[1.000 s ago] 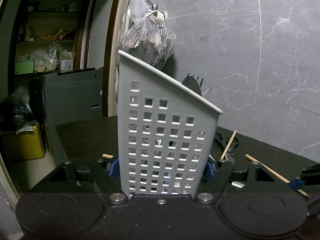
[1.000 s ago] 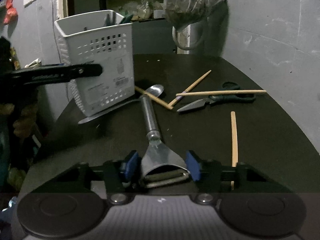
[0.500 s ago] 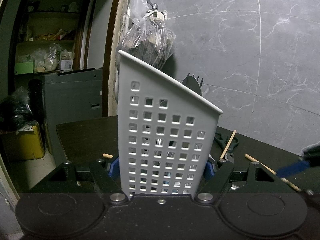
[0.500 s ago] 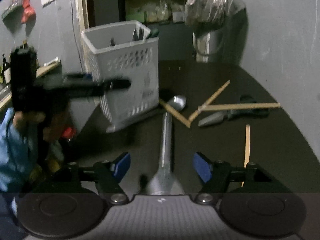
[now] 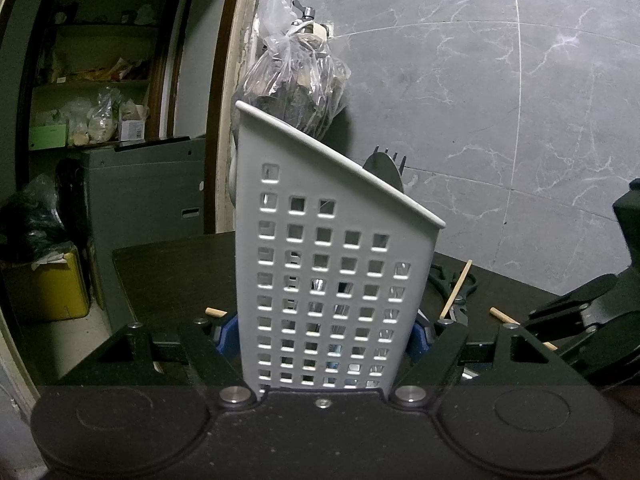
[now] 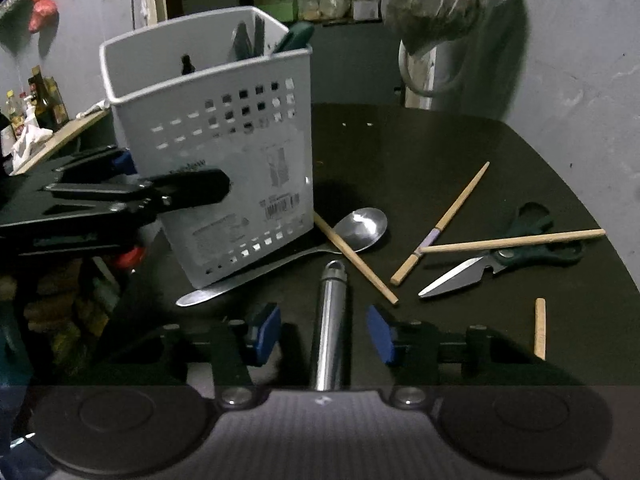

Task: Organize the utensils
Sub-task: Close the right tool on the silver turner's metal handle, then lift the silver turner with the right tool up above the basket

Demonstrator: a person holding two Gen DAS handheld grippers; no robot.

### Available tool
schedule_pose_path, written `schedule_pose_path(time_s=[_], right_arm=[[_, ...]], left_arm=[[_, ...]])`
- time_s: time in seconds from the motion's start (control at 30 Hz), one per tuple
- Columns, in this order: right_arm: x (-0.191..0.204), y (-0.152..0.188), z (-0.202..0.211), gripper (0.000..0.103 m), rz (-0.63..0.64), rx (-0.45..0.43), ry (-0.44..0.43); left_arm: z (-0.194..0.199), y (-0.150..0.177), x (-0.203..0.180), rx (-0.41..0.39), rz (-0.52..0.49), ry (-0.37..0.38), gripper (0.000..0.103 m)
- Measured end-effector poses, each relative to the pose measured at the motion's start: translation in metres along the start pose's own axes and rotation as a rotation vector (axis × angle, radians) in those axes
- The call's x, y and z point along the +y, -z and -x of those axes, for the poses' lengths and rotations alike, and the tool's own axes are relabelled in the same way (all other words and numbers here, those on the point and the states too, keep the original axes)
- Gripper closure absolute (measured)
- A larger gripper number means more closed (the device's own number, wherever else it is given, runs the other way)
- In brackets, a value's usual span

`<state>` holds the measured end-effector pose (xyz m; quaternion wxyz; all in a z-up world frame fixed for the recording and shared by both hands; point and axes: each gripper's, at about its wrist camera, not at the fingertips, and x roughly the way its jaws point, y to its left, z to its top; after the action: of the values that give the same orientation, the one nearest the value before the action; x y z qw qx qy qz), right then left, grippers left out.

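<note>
Now our left gripper [image 5: 324, 334] clamps the tilted white caddy [image 6: 224, 152], with dark utensils and a fork [image 5: 386, 168] standing inside. Our right gripper [image 6: 324, 334], jaws closing, has slid from the steel peeler [image 6: 330, 320]'s head to its handle, pads not touching. Spoon [image 6: 362, 226], chopsticks [image 6: 444, 220] and scissors [image 6: 500, 256] lie right of centre; the table [image 6: 420, 152]'s far edge is open.

The left wrist camera sits low and close against the white basket [image 5: 332, 280], facing the marble wall [image 5: 500, 100]. The right wrist camera looks down across the dark table [image 6: 440, 160], probably from farther back. Both share basket, scissors [image 6: 500, 258], chopsticks.
</note>
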<state>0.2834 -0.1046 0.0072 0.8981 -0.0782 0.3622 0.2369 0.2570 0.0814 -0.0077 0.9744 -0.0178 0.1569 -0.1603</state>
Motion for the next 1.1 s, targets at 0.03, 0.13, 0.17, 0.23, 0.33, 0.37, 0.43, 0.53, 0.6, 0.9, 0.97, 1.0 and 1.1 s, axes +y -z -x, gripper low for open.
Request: schedule_pose_path(time_s=[0.03,0.13,0.17,0.23,0.33,0.37,0.43,0.53,0.6,0.9,0.97,1.0,1.1], right_arm=[[0.0,0.0,-0.003,0.055,-0.002,0.007,0.001],[-0.001,0.0,-0.008,0.06,-0.009,0.009,-0.003],[-0.001,0.001,-0.007,0.066,-0.011,0.008,0.0],[-0.002,0.002,-0.006,0.082,-0.012,0.002,0.014],[-0.005,0.004,-0.005,0.083,-0.023,-0.004,0.003],[-0.006,0.004,-0.004,0.083,-0.03,-0.007,0.004],[-0.008,0.005,-0.002,0.083,-0.046,-0.014,0.004],[-0.014,0.007,0.01,0.083,-0.088,-0.065,-0.006],[-0.018,0.009,0.023,0.083,-0.109,-0.109,-0.007],[-0.031,0.016,0.061,0.083,-0.136,-0.274,-0.034],[-0.032,0.017,0.068,0.083,-0.141,-0.313,-0.036],[-0.033,0.017,0.071,0.083,-0.14,-0.329,-0.039],[-0.033,0.02,0.081,0.083,-0.133,-0.375,-0.042]], left_arm=[[0.0,0.0,0.0,0.0,0.0,0.0,0.026],[0.0,0.0,0.0,0.0,0.001,0.0,0.026],[0.0,0.0,0.0,0.0,0.001,0.0,0.025],[0.0,0.0,0.0,0.0,0.0,0.0,0.025],[0.0,0.0,0.0,0.001,0.0,0.0,0.025],[0.0,0.0,0.0,0.001,0.0,0.0,0.025],[0.0,0.0,0.0,0.001,0.0,0.0,0.025],[0.0,0.0,0.0,0.0,0.0,0.0,0.025],[0.0,0.0,0.0,-0.001,0.001,0.0,0.025],[0.0,0.0,0.0,0.001,-0.001,-0.001,0.025],[-0.001,0.001,0.0,0.001,-0.002,-0.002,0.026],[0.0,0.0,0.0,0.001,-0.002,-0.001,0.026],[-0.001,0.001,0.0,0.001,-0.002,-0.001,0.026]])
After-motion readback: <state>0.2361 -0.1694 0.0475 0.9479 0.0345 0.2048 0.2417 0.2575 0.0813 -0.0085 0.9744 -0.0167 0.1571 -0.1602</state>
